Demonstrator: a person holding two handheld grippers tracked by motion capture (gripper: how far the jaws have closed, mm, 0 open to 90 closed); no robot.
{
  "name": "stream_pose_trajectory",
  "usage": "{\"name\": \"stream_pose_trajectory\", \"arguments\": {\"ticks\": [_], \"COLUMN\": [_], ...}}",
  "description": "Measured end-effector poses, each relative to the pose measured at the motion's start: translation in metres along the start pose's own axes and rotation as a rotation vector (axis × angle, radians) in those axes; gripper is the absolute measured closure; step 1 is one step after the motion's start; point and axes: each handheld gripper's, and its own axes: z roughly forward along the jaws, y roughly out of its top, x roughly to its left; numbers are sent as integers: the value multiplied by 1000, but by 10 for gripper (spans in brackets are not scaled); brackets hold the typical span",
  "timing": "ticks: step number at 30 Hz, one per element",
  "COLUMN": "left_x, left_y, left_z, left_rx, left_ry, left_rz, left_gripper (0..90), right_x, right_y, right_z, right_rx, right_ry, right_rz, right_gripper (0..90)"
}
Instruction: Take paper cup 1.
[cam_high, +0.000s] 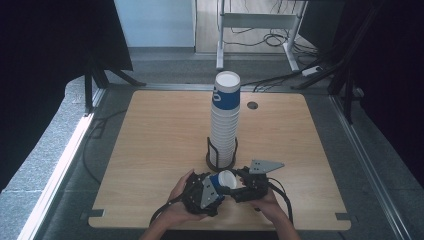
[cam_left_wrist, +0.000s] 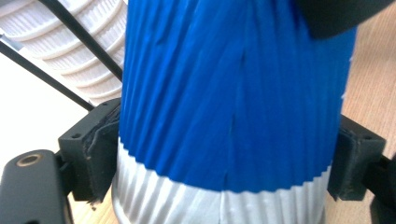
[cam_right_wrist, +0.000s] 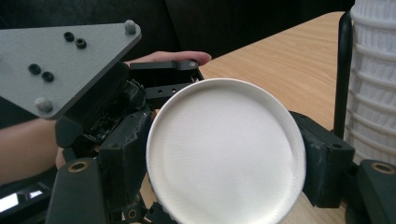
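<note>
The right hand-held gripper (cam_right_wrist: 224, 163) has its black jaws pressed on the rim of a blue-and-white ribbed paper cup (cam_high: 223, 181), held on its side just above the table's (cam_high: 150, 150) near edge. The left hand-held gripper (cam_left_wrist: 224, 158) flanks the cup's blue wall; whether its pads press is hard to tell. Directly behind stands the tall stack of white ribbed paper cups (cam_high: 224, 125) in a black wire holder (cam_high: 212, 152). Open wood lies to either side. The cup's base is hidden between the grippers.

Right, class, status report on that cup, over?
Left gripper clamped on cup, blue wall. Right gripper gripping its rim. Cup tipped sideways, just short of the stack. Nothing between.
</note>
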Motion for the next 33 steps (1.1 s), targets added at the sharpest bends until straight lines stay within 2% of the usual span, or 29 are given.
{"name": "stream_pose_trajectory", "arguments": {"ticks": [6, 19, 23, 33], "left_x": [0, 3, 4, 4], "left_y": [-1, 0, 0, -1], "left_z": [1, 0, -2, -1], "left_rx": [7, -6, -17, -4], "left_ry": [-2, -16, -16, -15], "left_rz": [8, -42, -49, -23], "left_gripper": [170, 109, 125, 161], "right_x": [0, 2, 1, 1], "right_y": [-1, 3, 4, 3], "right_z": [1, -3, -7, -6], "right_rx": [20, -13, -23, 3], "right_ry": [-11, -17, -26, -27], "right_rz": [-4, -13, -13, -20], "right_gripper": [276, 284, 285, 275]}}
